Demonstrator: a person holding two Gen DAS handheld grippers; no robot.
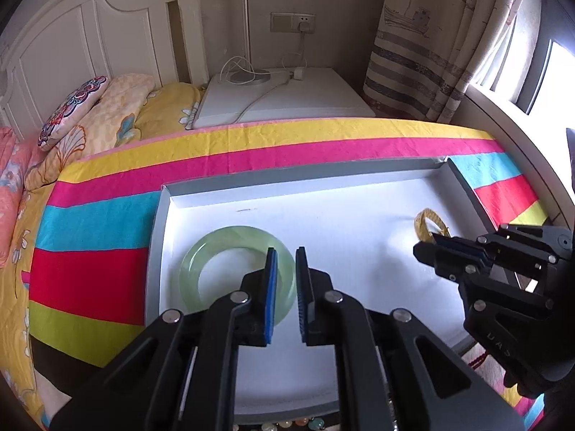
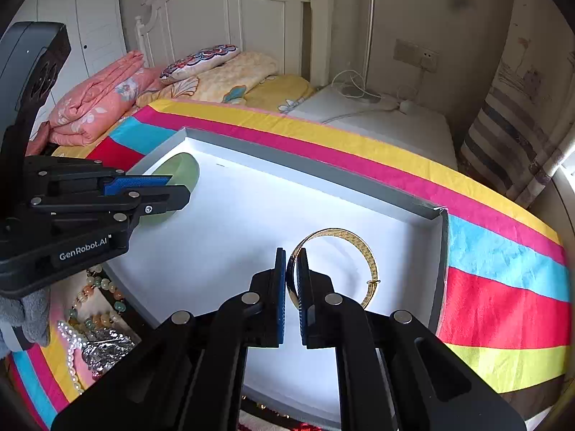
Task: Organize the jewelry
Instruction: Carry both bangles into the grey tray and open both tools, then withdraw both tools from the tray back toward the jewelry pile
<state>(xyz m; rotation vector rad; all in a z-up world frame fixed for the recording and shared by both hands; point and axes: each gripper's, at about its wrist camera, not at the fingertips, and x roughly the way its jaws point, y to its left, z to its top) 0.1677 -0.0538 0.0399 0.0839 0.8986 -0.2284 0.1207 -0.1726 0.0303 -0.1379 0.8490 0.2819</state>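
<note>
A pale green jade bangle [image 1: 201, 251] hangs over the left part of a shallow white tray [image 1: 287, 176]. My left gripper [image 1: 286, 251] is shut on the bangle's right rim, and green shows between the blue pads. From the right wrist view that left gripper [image 2: 179, 186] holds the green bangle [image 2: 183, 172] near the tray's far left corner. My right gripper [image 2: 291, 251] is shut on the band of a gold bangle [image 2: 370, 258] over the tray's right part [image 2: 440, 251]. In the left wrist view the right gripper [image 1: 426, 244] and gold bangle [image 1: 419, 224] are at right.
The tray lies on a bright striped cloth [image 1: 251, 143] over a bed. Bead strings and a pearl necklace [image 2: 97, 323] lie on the cloth by the tray's near left corner. A white nightstand [image 1: 287, 97] with a lamp base and cables stands behind. Pillows [image 2: 201, 61] lie at left.
</note>
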